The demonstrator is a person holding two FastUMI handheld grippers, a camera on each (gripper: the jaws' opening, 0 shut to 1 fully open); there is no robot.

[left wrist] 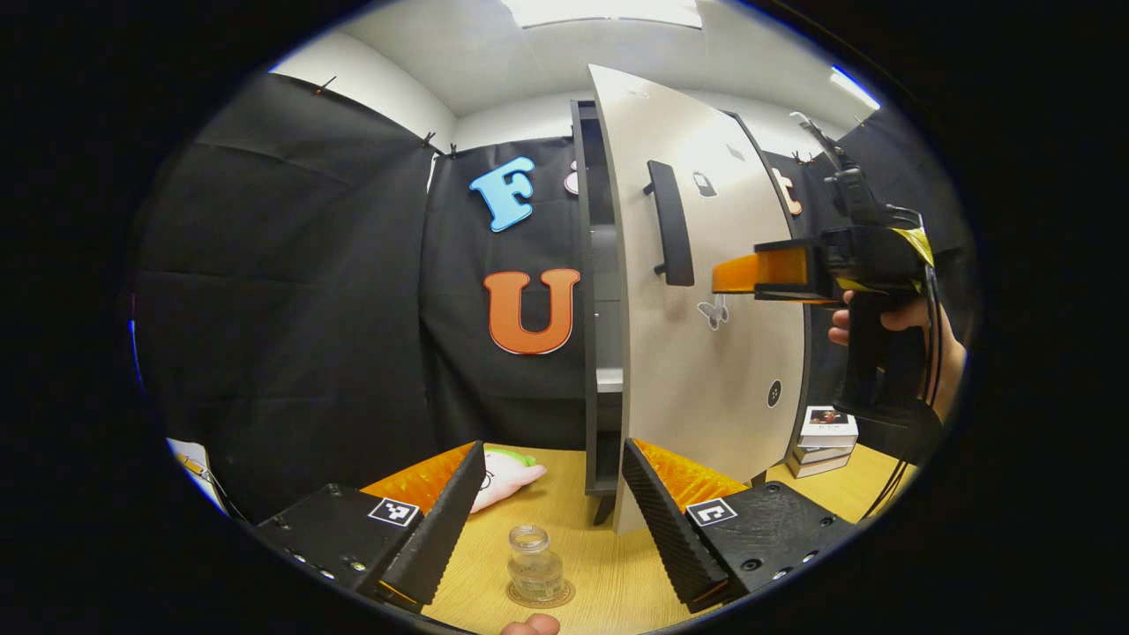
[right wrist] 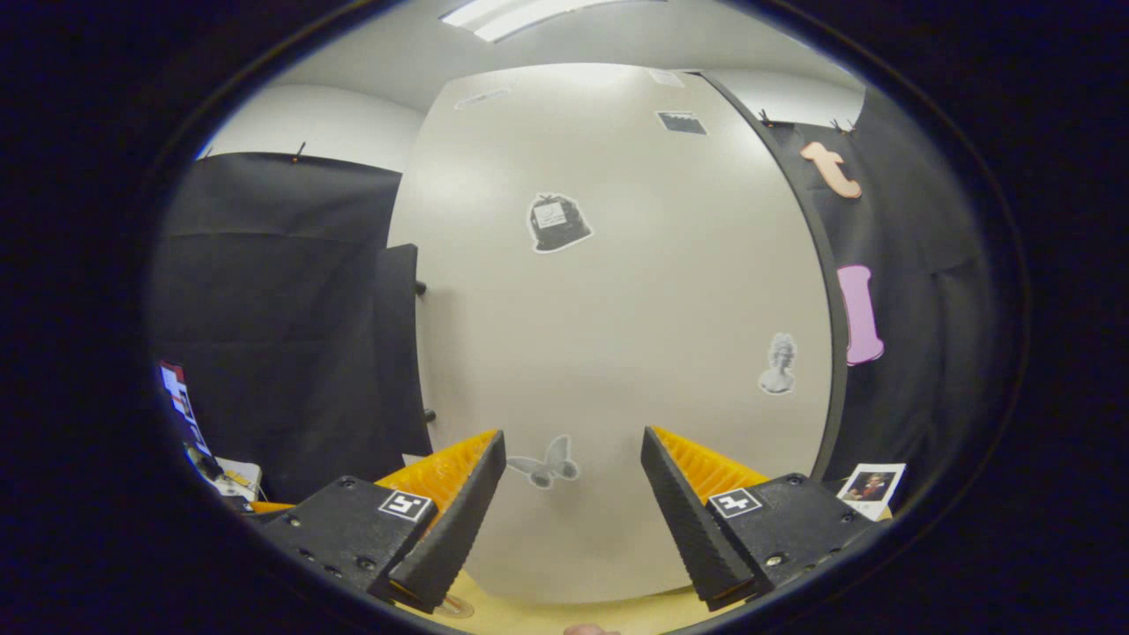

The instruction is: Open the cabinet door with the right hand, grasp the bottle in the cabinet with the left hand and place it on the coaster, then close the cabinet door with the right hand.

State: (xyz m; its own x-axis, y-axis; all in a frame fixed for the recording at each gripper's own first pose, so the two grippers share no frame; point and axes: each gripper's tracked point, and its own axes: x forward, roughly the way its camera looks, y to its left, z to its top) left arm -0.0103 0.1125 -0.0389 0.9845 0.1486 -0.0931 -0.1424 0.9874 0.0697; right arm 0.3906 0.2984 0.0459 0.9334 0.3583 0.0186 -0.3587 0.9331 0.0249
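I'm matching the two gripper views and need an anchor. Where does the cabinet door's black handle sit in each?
Left gripper view: handle upper centre, on the door's face.
Right gripper view: handle at left, by the door's edge.
Shared landmark: the butterfly sticker on the cabinet door.

The cabinet door (left wrist: 697, 291) hides most of the cabinet's shelves (left wrist: 607, 353); stickers' details are unreadable.

Left tool (left wrist: 551, 520) fingers spread, right tool (right wrist: 573, 507) fingers spread, hand-held
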